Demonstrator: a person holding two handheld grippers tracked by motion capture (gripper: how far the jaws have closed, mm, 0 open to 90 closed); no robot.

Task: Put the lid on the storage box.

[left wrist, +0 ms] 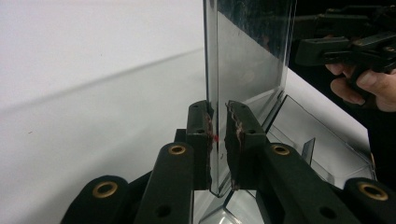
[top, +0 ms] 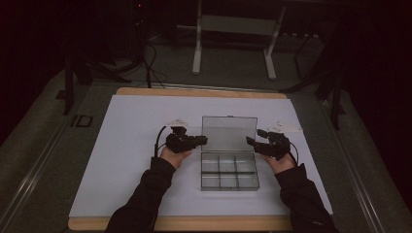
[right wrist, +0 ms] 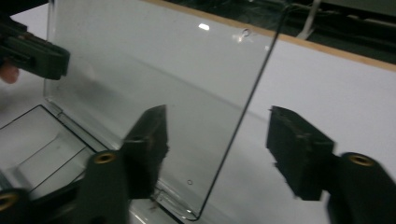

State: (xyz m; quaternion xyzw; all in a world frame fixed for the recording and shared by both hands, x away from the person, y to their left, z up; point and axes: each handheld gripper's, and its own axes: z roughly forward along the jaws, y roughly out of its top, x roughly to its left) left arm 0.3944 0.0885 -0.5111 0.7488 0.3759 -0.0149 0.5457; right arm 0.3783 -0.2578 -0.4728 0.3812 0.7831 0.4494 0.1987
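The clear box's lid (top: 229, 127) stands raised; the left gripper (left wrist: 217, 140) pinches its edge; the right gripper (right wrist: 217, 140) is spread astride the opposite edge, nothing grasped; compartments (top: 228, 172) look empty

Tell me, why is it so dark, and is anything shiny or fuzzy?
High view: dim, the room black beyond the white mat. Right gripper view: a bright glint on the clear lid, and the near right tool looks soft. Left gripper view: dark reflections on the lid's pane.

The room was dim, dark beyond the white sheet (top: 136, 145), which alone caught the light. A small glare spot sat on the clear lid (right wrist: 154, 70). Near jaws in the right gripper view were soft, slightly blurred.
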